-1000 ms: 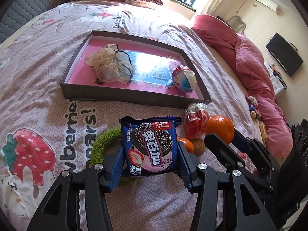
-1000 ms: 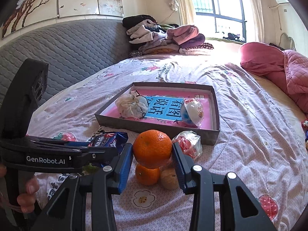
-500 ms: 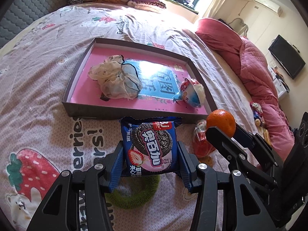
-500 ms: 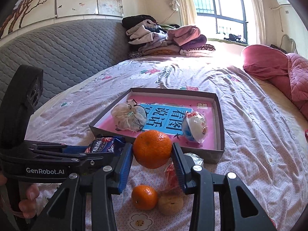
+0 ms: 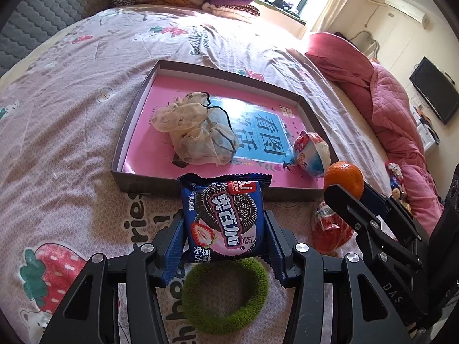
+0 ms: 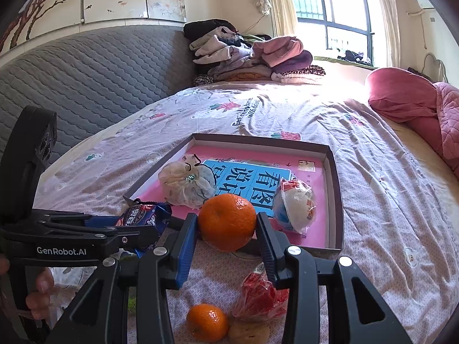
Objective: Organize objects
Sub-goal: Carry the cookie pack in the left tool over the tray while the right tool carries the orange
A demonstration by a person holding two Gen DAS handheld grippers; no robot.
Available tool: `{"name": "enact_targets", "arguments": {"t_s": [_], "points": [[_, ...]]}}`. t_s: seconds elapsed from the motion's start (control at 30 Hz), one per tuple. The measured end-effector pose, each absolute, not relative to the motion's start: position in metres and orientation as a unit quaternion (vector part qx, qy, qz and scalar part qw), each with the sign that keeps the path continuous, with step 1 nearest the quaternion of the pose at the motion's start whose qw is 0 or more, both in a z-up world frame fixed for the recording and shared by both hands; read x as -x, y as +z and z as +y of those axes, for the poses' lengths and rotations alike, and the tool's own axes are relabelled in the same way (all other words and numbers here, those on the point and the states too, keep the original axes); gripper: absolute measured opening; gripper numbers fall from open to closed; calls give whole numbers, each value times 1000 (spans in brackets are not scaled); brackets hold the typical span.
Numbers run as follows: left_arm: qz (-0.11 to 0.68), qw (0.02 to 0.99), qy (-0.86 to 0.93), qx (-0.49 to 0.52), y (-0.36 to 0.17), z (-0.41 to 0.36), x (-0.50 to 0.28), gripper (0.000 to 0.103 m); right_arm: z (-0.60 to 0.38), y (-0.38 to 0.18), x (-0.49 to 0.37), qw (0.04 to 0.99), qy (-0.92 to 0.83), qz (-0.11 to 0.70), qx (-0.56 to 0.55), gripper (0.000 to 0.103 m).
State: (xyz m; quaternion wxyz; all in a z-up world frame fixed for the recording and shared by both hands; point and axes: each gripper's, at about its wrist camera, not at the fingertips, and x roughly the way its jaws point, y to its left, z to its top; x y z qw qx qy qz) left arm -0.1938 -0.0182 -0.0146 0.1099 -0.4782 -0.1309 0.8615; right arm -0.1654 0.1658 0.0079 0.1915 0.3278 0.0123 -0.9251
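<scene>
Upright, the cookie packet point(image 5: 226, 219) points lengthwise toward the tray point(image 5: 134, 114).

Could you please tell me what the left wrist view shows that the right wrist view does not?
Only the left wrist view shows the green ring on the bedspread and the wall television. Only the right wrist view shows the small orange, the brownish fruit beside it and a hand. Both show the tray, the cookie packet in the left gripper and the large orange in the right gripper.
</scene>
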Motion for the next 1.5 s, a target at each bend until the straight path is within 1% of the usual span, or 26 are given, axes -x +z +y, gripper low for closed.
{"name": "enact_targets", "arguments": {"t_s": [0.43,1.1,1.5], "points": [[-124,89,870,469,-14,-30,210,53,162,14,184,198,-929,31,-312,41],[-116,66,875,465,-17,-37,249,53,144,-2,209,208,-923,49,-321,41],[-108,55,873,473,-30,-36,264,53,142,-13,217,205,-920,44,-332,41]]}}
